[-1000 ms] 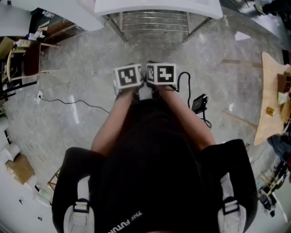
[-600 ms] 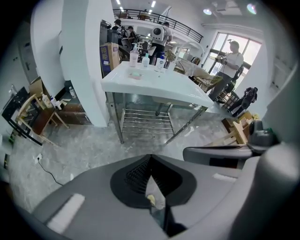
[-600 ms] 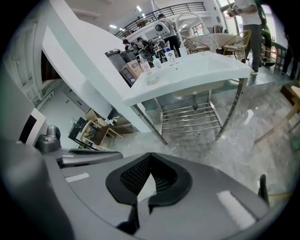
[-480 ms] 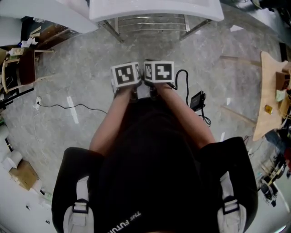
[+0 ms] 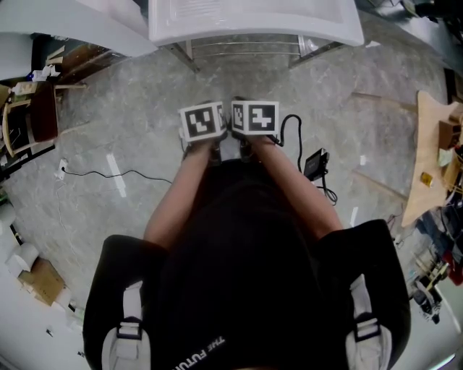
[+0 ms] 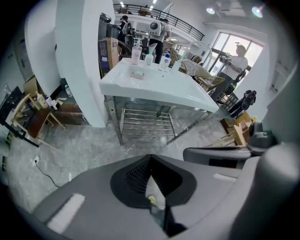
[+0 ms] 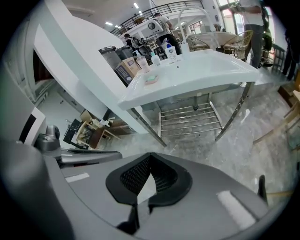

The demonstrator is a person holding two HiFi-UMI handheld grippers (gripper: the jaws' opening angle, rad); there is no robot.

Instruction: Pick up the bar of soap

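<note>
**Approach to the wash table, head view and both gripper views.**

- The grey marbled stone floor fills most of the head view.
- The white rectangular basin-top table lies at 12 o'clock of the person. A chrome wire shelf is slung between its metal legs.
- Over the last second the table's near edge has grown and slid down the head view toward the grippers. The grippers themselves have kept their pose. This reads as the person walking up to the table, so the task is judged to be in its approach phase, with no reach begun.
- The 2 grippers are carried side by side at the middle of the head view, their marker cubes touching.
- The left gripper has its jaws brought together at the tips, with only floor showing past them. The right gripper is likewise fully closed and holds nothing. Either must spread its jaws before a grasp.
- A small black box on a cable lies on the floor at 3 o'clock of the grippers.
- Several small plastic bottles stand along the table's far edge.
- The small pale bar of soap rests on the tabletop just nearer than the bottles, apparently on a dish. It lies at 12 o'clock of both jaw pairs and well apart from them, also seen in the right gripper view.
</note>
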